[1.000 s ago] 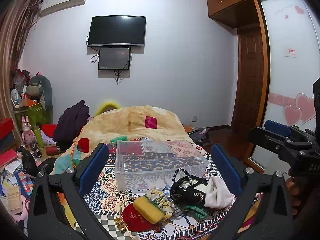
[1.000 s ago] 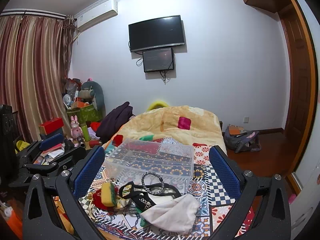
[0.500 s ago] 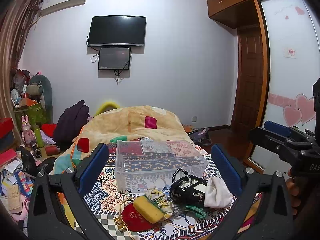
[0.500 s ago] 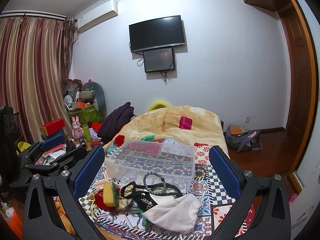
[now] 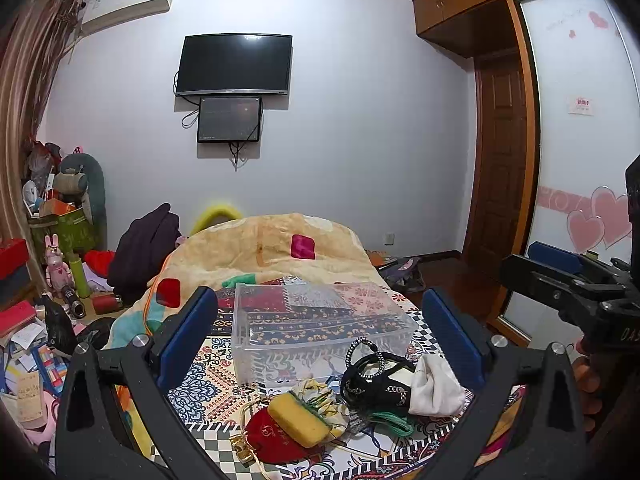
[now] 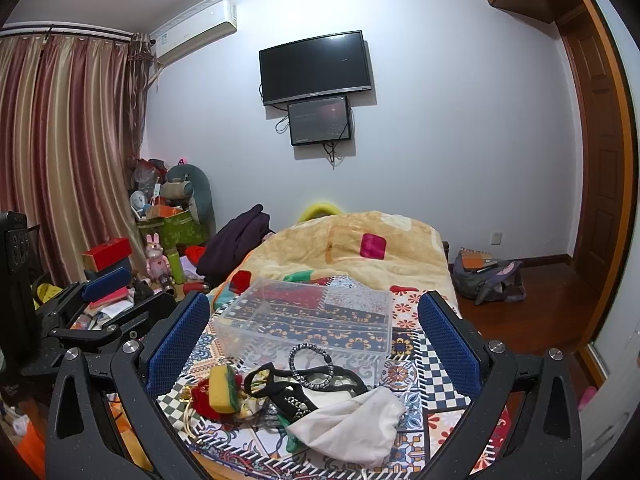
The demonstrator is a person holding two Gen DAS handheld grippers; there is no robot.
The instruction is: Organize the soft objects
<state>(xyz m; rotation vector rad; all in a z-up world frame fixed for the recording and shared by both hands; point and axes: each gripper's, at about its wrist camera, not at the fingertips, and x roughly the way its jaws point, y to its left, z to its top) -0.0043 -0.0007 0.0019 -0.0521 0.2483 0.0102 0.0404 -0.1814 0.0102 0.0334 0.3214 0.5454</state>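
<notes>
A heap of soft things lies at the near end of the patterned bed cover: a yellow sponge (image 5: pixel 298 417) on a red pouch (image 5: pixel 269 442), a black headband with a beaded bracelet (image 5: pixel 370 376), and a white cloth (image 5: pixel 434 386). From the right wrist view the white cloth (image 6: pixel 352 426) is nearest, the sponge (image 6: pixel 219 388) to its left. Behind the heap stands an empty clear plastic box (image 5: pixel 320 330), (image 6: pixel 308 326). My left gripper (image 5: pixel 322 344) and right gripper (image 6: pixel 310 346) both hover open before the heap, holding nothing.
A crumpled yellow blanket (image 5: pixel 264 248) covers the far end of the bed. Clutter, boxes and toys (image 6: pixel 160 240) crowd the floor at the left. A bag (image 6: pixel 486 278) lies on the wooden floor at the right, near a door and wardrobe (image 5: pixel 576 160).
The right gripper has drifted slightly, shifting its view a little. The left gripper holds still and nothing on the bed has moved.
</notes>
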